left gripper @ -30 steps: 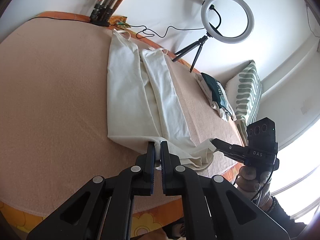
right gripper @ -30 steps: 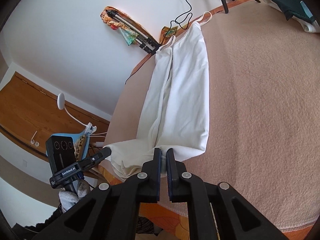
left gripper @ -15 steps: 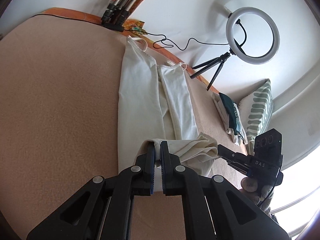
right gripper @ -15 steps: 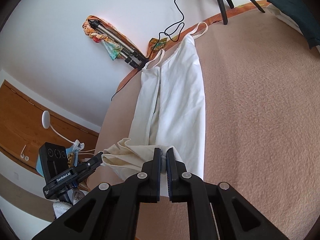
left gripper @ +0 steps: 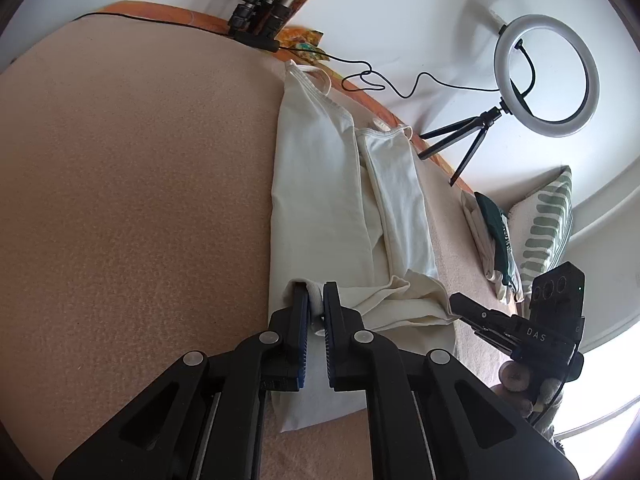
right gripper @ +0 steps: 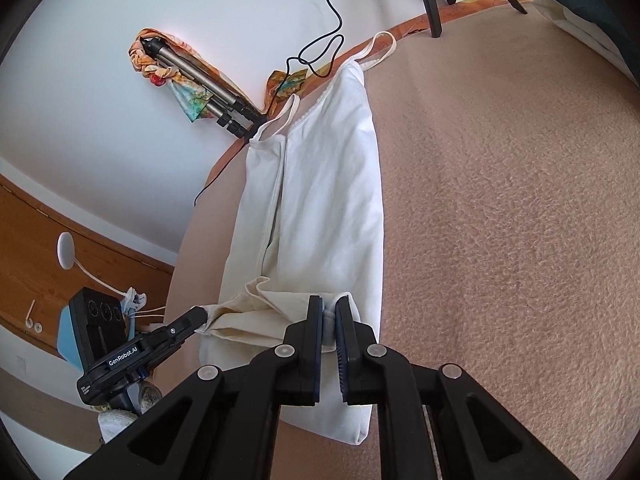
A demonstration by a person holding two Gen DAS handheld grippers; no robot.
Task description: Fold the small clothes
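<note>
A long white strap top lies lengthwise on the beige blanket, its sides folded inward and its straps toward the wall. It also shows in the right wrist view. My left gripper is shut on one corner of the hem. My right gripper is shut on the other corner. Both hold the hem lifted and doubled back over the body of the top. The right gripper shows in the left wrist view, the left gripper in the right wrist view.
A ring light on a small tripod stands by the wall. A folded tripod and a black cable lie along the bed's far edge. Folded clothes and a striped pillow sit at the right.
Both grippers have carried the hem from the near bed edge up over the top toward the straps. A fold now lies nearest the cameras.
</note>
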